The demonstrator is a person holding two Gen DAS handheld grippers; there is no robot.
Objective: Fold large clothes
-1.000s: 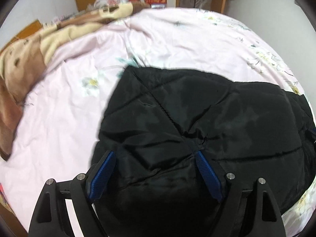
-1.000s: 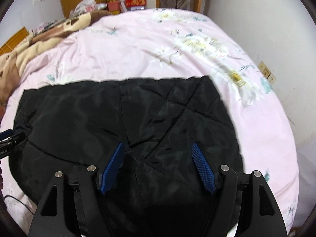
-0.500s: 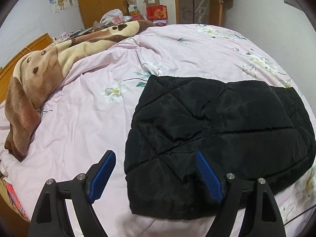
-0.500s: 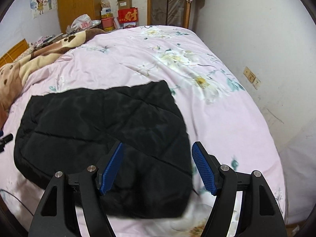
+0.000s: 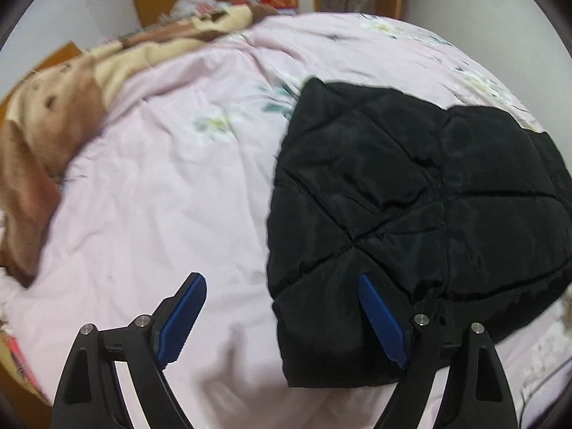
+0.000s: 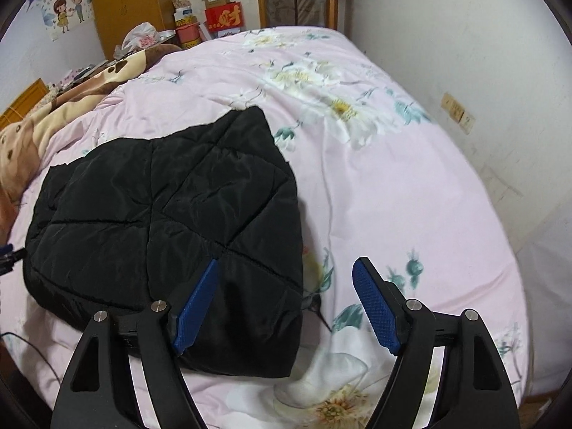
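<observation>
A black quilted jacket [image 5: 411,207] lies folded into a compact rectangle on the pink floral bedspread [image 5: 171,186]; it also shows in the right wrist view [image 6: 168,214]. My left gripper [image 5: 282,318] is open and empty, above the jacket's near left corner. My right gripper [image 6: 286,304] is open and empty, above the jacket's near right corner. The tip of the left gripper shows at the left edge of the right wrist view [image 6: 9,254].
A brown and cream blanket [image 5: 46,136] is bunched along the bed's left side. A white wall [image 6: 482,53] runs along the bed's right. Boxes [image 6: 225,18], bags and an orange wardrobe [image 6: 128,0] stand beyond the far end of the bed.
Both grippers pulled back from over the jacket, then shifted apart, the left leftward and the right rightward. The jacket stays folded on the bed. Both stay open.
</observation>
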